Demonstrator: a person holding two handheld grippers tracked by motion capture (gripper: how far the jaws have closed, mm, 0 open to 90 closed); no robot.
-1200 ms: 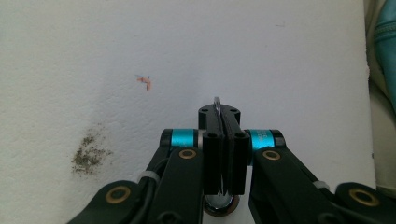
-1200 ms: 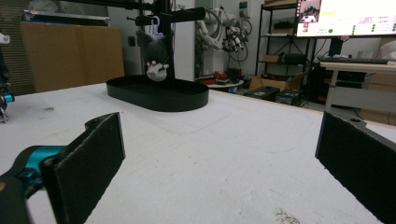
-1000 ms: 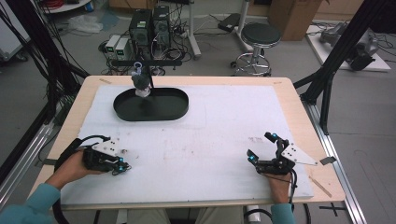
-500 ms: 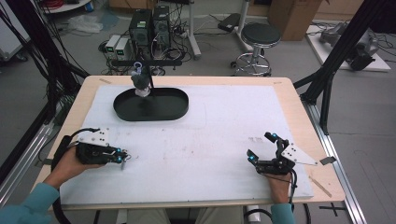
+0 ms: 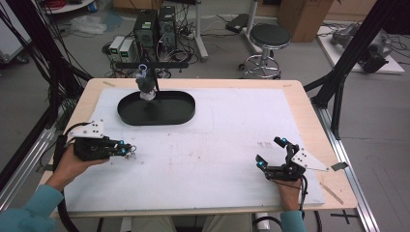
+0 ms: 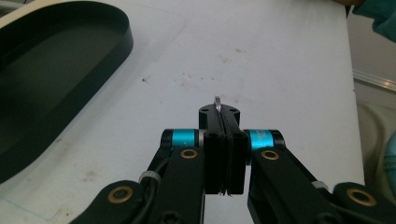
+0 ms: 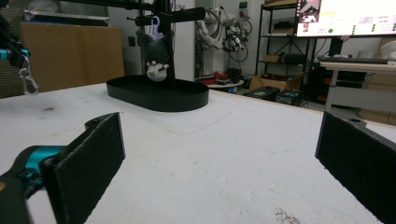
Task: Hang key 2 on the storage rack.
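My left gripper (image 5: 126, 150) is at the left of the white mat, shut on a small metal clasp (image 5: 132, 153). In the left gripper view the clasp's (image 6: 217, 102) thin edge sticks up between the closed jaws of the left gripper (image 6: 219, 116). A dark plush keychain (image 5: 146, 86) hangs from a black stand's bar (image 5: 159, 64) over a black oval tray (image 5: 176, 105). My right gripper (image 5: 270, 152) rests at the right front, open with nothing between its pads. The right gripper view shows its wide-open jaws (image 7: 219, 135), the plush (image 7: 156, 58), the tray (image 7: 159, 98) and the clasp (image 7: 28, 84) dangling at far left.
The white mat (image 5: 232, 125) covers most of the wooden table (image 5: 300, 101). Behind the table stand computer boxes (image 5: 154, 24) and a stool (image 5: 268, 36). Black frame posts (image 5: 338, 87) rise at the right edge.
My left gripper has moved away from the person and slightly left, carrying the clasp. The right gripper has stayed put.
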